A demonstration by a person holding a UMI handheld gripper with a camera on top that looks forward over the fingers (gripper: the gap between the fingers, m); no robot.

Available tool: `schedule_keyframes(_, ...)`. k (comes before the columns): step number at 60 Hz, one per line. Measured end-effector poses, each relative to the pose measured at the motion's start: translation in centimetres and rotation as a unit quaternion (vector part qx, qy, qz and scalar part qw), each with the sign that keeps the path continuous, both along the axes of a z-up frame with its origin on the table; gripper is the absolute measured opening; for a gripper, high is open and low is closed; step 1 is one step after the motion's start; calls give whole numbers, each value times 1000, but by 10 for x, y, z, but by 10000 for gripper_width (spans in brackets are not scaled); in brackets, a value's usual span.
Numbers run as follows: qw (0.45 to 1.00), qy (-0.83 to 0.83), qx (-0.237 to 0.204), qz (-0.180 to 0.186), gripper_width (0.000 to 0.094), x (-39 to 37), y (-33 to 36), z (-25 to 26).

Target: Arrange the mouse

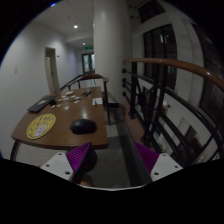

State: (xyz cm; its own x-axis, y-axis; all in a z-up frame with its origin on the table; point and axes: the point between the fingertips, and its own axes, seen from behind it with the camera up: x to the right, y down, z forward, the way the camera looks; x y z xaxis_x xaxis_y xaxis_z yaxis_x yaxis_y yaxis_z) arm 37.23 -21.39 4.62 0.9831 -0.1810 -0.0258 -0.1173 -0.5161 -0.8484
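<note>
A dark mouse (84, 126) lies on the near end of a long wooden table (60, 128), just ahead of my left finger. A round yellow mouse mat (41, 125) lies on the table to the left of the mouse. My gripper (113, 160) is open and empty, held above the floor beside the table's near end, with its purple pads (80, 157) wide apart. Nothing is between the fingers.
Farther along the table are a dark flat item (39, 104) and small light objects (68, 101). A railing with a curved wooden handrail (165, 65) and dark bars runs on the right. A white pillar (108, 45) stands behind the table. A corridor leads away at the left.
</note>
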Motion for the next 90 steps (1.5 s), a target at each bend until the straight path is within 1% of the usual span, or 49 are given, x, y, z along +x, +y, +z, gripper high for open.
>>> schedule_keyframes(5,1000,5,5,22,830,-15,5,-1)
schedule_keyframes(6,1000,5,5,24,829,-35,17,-2)
schedule_keyframes(12,998,8,12,55,830,-64,32,-6)
schedule_keyframes(19,996,18,10,90,825,-106,68,-29)
schedule_keyframes(23,995,25,18,96,824,-128,94,-41)
schedule_keyframes(25,995,27,11,100,820,-137,104,-50)
schedule_keyframes(28,994,28,3,101,827,-140,114,-59)
schedule_keyframes(29,995,23,12,99,819,-140,120,-57)
schedule_keyframes(31,995,15,16,98,814,-143,131,-59)
schedule_keyframes(34,996,8,14,92,808,-145,143,-62)
schedule_keyframes(42,996,10,7,91,807,-144,172,-59)
schedule_keyframes(52,997,-8,-9,74,800,-152,213,-62)
schedule_keyframes(54,998,-18,-12,66,776,-150,219,-63)
schedule_keyframes(59,999,-14,-3,51,476,-150,228,-64)
schedule_keyframes(64,999,-11,-3,50,402,-149,230,-63)
schedule_keyframes(68,998,-10,11,59,343,-149,231,-62)
schedule_keyframes(72,997,-15,18,71,326,-149,229,-60)
schedule_keyframes(75,998,-14,10,65,319,-145,224,-58)
schedule_keyframes(77,998,-18,16,60,321,-142,222,-48)
schedule_keyframes(80,998,-24,38,53,320,-144,222,-22)
schedule_keyframes(83,996,-36,61,55,319,-155,220,11)
schedule_keyframes(90,989,-7,124,84,321,-229,219,93)
